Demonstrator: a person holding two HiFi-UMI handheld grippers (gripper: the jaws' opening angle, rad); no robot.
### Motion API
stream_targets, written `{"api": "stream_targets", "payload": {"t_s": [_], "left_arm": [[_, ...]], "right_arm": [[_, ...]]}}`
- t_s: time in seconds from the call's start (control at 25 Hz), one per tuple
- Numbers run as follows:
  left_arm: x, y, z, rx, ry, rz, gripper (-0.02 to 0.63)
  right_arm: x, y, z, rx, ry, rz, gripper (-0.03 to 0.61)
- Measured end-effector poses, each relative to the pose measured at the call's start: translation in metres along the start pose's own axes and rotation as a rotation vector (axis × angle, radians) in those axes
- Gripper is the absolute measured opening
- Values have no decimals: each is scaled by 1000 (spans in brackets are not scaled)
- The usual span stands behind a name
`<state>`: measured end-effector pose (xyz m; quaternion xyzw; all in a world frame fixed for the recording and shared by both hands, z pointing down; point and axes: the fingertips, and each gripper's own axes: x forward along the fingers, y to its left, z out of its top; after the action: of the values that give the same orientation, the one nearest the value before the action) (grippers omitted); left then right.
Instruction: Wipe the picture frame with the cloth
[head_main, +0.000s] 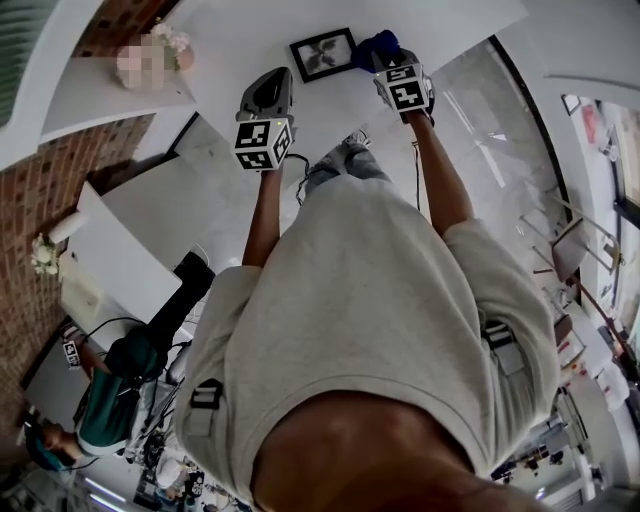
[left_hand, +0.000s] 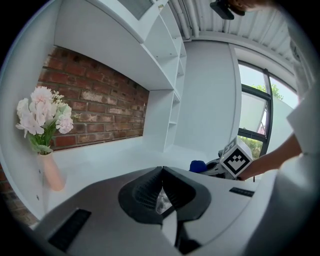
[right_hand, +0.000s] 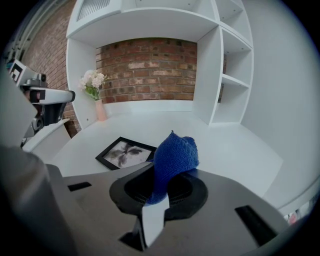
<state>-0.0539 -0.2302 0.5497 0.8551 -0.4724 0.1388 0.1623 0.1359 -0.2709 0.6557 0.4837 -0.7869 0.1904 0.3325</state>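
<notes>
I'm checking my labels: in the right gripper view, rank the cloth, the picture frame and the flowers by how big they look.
Largest: the cloth, but it is nearest the camera, so that is unsure.
Next: the picture frame.
Smallest: the flowers, farthest back.

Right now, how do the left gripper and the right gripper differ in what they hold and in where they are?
The right gripper is shut on the blue cloth, while the left gripper is shut with nothing in it. In the head view, the right gripper is close beside the picture frame, at its right side, while the left gripper is farther from it, at its left. Both are over the white desk.
</notes>
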Motion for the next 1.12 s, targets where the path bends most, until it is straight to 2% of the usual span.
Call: {"api": "stream_targets", "payload": {"t_s": [0.36, 0.64, 0.88, 1.12], "left_arm": [[7, -8, 4, 10, 0, -20, 17], [0, -8, 7, 9, -19, -11, 17], [-15, -2, 16, 21, -38, 16, 17], [-32, 13, 24, 31, -61, 54, 17]], "right_arm": [[-13, -17, -3, 22, -11, -35, 57], [-26, -11, 3, 32, -45, -37, 58], [-37, 3, 19, 29, -105, -28, 58], [-49, 28, 54, 6, -185, 1, 58]]}}
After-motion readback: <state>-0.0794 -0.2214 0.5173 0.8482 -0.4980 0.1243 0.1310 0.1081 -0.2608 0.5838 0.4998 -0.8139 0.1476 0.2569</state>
